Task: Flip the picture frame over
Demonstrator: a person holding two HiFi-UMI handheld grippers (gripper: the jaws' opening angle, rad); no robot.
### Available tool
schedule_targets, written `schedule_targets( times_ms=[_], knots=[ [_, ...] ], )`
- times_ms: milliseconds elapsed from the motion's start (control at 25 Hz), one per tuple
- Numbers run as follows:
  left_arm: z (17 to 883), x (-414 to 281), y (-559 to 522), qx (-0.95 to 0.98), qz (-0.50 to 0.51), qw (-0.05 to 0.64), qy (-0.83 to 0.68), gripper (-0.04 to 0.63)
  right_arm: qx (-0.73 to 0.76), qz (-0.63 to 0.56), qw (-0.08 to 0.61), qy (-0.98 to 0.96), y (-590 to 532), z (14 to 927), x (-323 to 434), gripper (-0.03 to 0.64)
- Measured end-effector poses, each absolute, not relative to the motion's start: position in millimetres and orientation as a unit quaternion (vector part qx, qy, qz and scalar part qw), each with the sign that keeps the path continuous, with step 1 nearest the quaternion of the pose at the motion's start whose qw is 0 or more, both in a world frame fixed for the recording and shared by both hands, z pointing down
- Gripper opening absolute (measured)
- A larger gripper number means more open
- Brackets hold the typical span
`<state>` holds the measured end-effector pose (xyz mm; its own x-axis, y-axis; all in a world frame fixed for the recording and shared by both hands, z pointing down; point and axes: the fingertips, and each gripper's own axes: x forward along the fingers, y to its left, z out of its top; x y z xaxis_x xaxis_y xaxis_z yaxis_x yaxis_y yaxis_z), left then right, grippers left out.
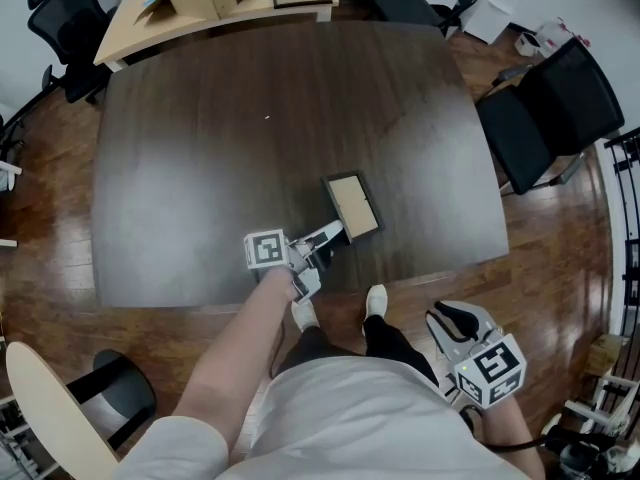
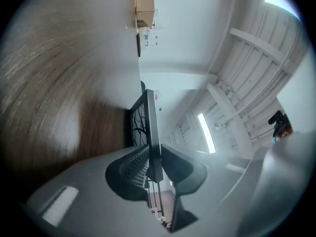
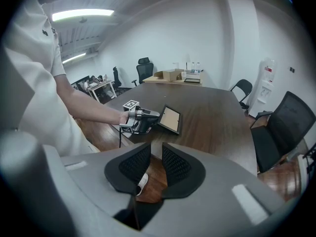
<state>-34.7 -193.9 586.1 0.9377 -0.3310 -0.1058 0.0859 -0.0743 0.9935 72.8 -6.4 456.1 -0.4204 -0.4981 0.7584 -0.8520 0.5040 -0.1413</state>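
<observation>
Left gripper jaws clamped on near edge of black-rimmed rectangular picture frame, tilted up from dark wooden bench; right gripper jaws narrowly apart, empty.

Bench is looking like dark wood, smooth with a soft sheen. Picture frame border is showing matt black, its panel coming across like plain tan board. Floor is gleaming, glossy reddish wood. Left gripper is wearing matt grey plastic, pads looking ribbed, rubbery black.
</observation>
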Motion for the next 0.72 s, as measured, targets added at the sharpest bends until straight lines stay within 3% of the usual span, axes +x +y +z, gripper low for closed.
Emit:
schedule_targets(
  times_ms=[720],
  knots=[
    [626.2,-44.1,-212.0,0.704,-0.014,0.668,-0.239,0.071,0.402,0.274,0.294,-0.823,-12.5,469.7,104.2,0.075]
  ],
)
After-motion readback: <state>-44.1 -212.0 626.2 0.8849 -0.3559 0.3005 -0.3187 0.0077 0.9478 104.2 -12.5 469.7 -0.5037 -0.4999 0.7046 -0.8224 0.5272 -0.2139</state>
